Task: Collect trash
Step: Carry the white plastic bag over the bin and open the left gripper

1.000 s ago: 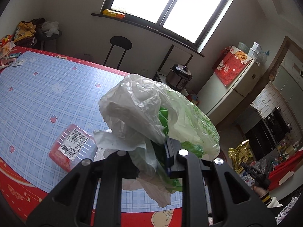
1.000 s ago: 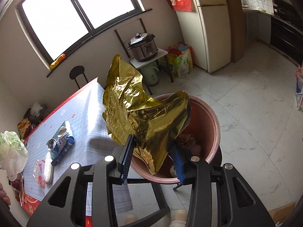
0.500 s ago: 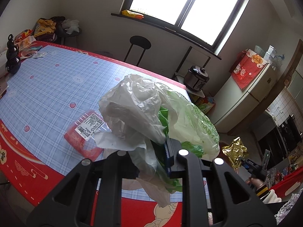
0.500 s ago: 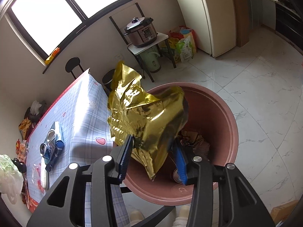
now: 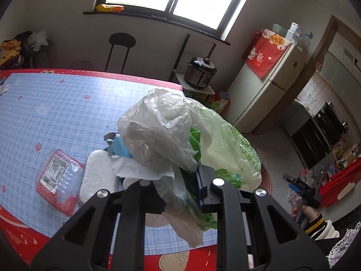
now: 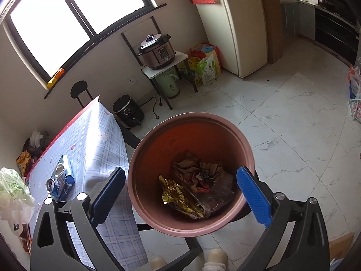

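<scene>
So the right gripper (image 6: 180,199) jaws have just been opening, empty, gold wrapper (image 6: 178,197) in the bin (image 6: 146,149). Left gripper (image 5: 178,180) clenches plastic bags (image 5: 180,135): carry past the counter (image 5: 56,103) edge, release over the rim.

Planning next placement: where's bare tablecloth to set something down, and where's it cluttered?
Free: the checked tablecloth from its red far border down to the red tray. Crowded: the near edge, where the red tray, white sponge and blue packet cluster beside the bags gripped by the left gripper.
</scene>
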Available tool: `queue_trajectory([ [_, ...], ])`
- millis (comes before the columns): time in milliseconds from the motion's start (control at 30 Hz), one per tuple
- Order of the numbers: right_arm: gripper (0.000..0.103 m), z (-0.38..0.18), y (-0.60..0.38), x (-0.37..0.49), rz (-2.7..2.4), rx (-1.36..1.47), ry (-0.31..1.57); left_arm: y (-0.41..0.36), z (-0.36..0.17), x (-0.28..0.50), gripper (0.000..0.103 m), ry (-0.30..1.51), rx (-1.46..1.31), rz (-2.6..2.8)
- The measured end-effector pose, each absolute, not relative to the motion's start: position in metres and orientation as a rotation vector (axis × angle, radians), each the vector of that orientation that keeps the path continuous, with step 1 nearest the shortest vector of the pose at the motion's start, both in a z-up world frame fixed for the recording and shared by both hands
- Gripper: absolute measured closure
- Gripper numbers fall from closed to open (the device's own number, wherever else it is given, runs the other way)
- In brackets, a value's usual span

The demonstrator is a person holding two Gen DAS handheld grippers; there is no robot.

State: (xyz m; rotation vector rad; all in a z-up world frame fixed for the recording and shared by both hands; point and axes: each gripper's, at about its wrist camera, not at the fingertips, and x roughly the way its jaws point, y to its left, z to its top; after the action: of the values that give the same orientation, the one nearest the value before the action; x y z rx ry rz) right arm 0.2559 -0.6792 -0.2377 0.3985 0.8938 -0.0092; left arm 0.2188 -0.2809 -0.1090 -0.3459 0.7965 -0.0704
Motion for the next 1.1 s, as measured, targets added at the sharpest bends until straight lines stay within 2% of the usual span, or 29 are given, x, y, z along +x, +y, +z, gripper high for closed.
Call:
queue_trajectory([
  [567, 0.005, -0.217, -0.731, 0.179, -0.125, 0.287, 0.878, -0.527, -0.168, 0.359, 0.08, 0.929, -0.095, -0.551],
  [800, 0.005, -0.218, -0.759, 0.16, -0.18, 0.297, 0.885, -0.596, -0.186, 0.394, 0.079, 0.95, -0.023, -0.589],
  [900, 0.005, -0.217, -0.763, 0.157, -0.187, 0.299, 0.882, -0.615, -0.189, 0.399, 0.069, 0.954, 0.014, -0.602],
  [967, 0.005, -0.216, -0.761, 0.159, -0.183, 0.295, 0.878, -0.619, -0.189, 0.398, 0.051, 0.951, 0.023, -0.608],
  [1100, 0.005, -0.214, -0.754, 0.164, -0.162, 0.282, 0.873, -0.61, -0.185, 0.394, 0.033, 0.938, -0.003, -0.592],
])
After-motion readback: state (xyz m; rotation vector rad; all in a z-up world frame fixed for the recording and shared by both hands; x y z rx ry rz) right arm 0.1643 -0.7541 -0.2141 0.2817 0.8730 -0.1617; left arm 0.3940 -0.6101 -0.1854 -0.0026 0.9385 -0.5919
